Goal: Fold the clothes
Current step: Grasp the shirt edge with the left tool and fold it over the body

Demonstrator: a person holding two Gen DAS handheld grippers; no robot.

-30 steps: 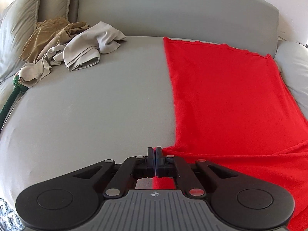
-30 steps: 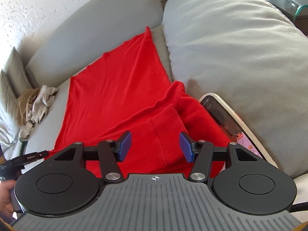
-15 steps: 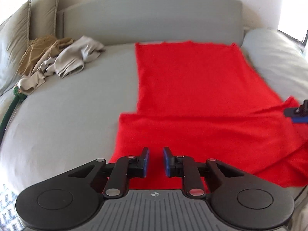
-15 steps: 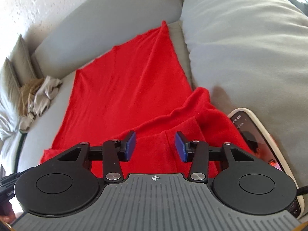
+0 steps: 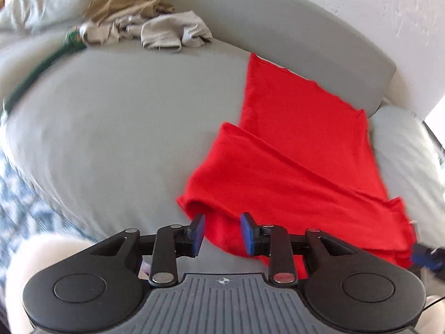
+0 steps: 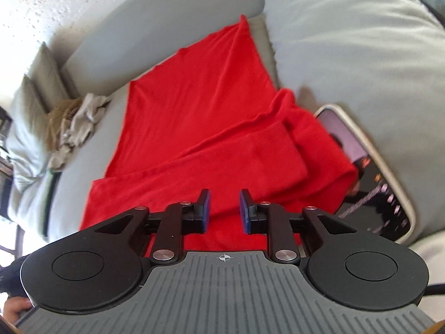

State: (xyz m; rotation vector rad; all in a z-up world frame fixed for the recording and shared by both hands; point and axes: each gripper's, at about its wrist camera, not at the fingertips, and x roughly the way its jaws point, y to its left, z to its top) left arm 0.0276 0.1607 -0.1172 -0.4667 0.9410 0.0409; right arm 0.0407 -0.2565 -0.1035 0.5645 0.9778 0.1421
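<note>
Left tool [image 5: 222, 232] held spread, nothing pinched, over near folded edge of red cloth [image 5: 292, 172]. Right tool [image 6: 224, 211] likewise spread, empty, above cloth [image 6: 194, 128]. Cloth laid on grey sofa [image 5: 125, 128], near part doubled over. Phone [image 6: 370, 178] seen beside cloth at right cushion. Crumpled beige clothes [image 5: 155, 29] heaped at far left, well apart.

Bare grey seat [image 5: 116, 128] lies open; phone [image 6: 370, 172] crowds the red cloth's [image 6: 194, 105] right.

Bright daylight, blown-out corners, motion blur throughout, strong fisheye edge bending.
</note>
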